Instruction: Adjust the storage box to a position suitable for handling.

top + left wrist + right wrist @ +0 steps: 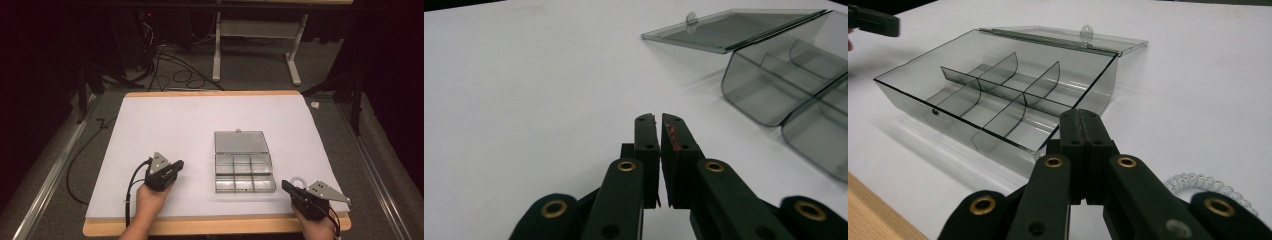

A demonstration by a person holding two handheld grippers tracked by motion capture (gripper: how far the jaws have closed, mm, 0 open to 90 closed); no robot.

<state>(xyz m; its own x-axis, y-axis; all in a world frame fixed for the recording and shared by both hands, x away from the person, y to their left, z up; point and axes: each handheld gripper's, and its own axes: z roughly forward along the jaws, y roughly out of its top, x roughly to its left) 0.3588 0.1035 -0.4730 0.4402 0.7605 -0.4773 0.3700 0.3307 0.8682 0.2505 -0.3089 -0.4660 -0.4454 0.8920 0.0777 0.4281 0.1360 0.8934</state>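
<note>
My left gripper (176,165), almost closed and empty, sits left of the open box (244,172). My right gripper (286,186), shut and empty, waits by the coil ring (298,181).

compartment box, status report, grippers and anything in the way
Left gripper and right gripper shut, both empty. Compartment box open, lid flat behind it, compartments empty. Coiled ring lies between box and right gripper.
</note>
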